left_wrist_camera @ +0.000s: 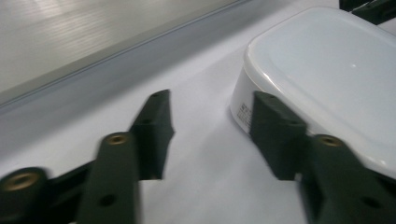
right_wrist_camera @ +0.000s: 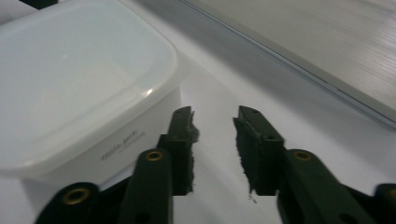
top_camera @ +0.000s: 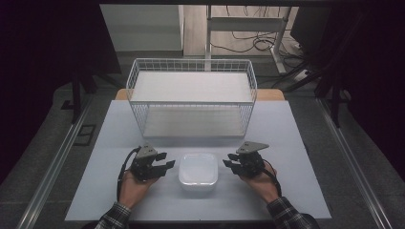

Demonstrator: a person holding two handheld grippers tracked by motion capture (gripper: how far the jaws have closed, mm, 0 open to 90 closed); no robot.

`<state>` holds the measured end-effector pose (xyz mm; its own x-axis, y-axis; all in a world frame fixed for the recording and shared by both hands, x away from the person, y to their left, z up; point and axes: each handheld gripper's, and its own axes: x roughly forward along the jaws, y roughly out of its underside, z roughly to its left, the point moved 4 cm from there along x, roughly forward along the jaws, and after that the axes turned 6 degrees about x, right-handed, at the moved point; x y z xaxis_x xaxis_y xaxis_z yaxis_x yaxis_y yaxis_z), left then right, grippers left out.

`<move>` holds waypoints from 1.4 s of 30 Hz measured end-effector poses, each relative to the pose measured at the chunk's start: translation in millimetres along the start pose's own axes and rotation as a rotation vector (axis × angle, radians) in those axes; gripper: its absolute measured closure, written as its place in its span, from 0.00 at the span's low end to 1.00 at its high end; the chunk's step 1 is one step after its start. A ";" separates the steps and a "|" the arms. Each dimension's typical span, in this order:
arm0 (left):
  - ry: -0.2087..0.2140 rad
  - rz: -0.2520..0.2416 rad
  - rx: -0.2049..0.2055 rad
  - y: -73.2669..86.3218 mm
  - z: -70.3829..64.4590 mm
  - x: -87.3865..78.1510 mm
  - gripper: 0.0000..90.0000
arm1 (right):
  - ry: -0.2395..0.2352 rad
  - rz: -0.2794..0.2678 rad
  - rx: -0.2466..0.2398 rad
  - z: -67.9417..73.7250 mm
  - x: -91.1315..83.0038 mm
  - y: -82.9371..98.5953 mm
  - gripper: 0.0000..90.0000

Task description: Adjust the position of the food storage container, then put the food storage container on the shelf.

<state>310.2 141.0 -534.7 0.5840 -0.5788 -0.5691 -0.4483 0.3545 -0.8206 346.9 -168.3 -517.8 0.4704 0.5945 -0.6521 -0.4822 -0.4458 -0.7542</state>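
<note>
Flanking lidded container (top_camera: 198,171) (tongs agape)

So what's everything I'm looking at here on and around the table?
Lidded plastic box: one, translucent white, near table edge, between the two grippers.
Wire basket: one, white, behind the box, mid-table, with a pale board inside.
Table: one, pale grey-white top.
Cables: several, dark, on the floor beyond the table.
Left gripper: one, black, jaws open, left of the box.
Right gripper: one, black, jaws open, right of the box.
Hands: two, in plaid sleeves, entering from the bottom.
</note>
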 end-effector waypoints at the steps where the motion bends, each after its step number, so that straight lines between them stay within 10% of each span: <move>1: -0.005 -0.002 -0.004 1.6 0.0 -2.0 0.47 | 0.000 0.002 0.004 0.0 -2.6 2.6 0.66; 13: 0.008 -0.026 -0.041 9.3 -2.1 -13.4 0.19 | 0.016 -0.011 0.000 4.1 -11.6 11.2 0.32; 25: 0.101 -0.072 -0.050 -6.2 -16.4 -18.7 0.11 | -0.058 -0.042 0.043 17.4 -18.0 1.0 0.26; 42: 0.170 -0.005 -0.015 -18.2 -35.9 16.5 0.07 | -0.146 -0.016 0.083 40.1 -0.6 -10.3 0.15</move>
<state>303.7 98.7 -527.2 0.4642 -0.6967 -0.5470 -0.4564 0.3411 -0.8218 322.0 -137.3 -506.6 0.3692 0.6950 -0.6171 -0.5374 -0.3821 -0.7518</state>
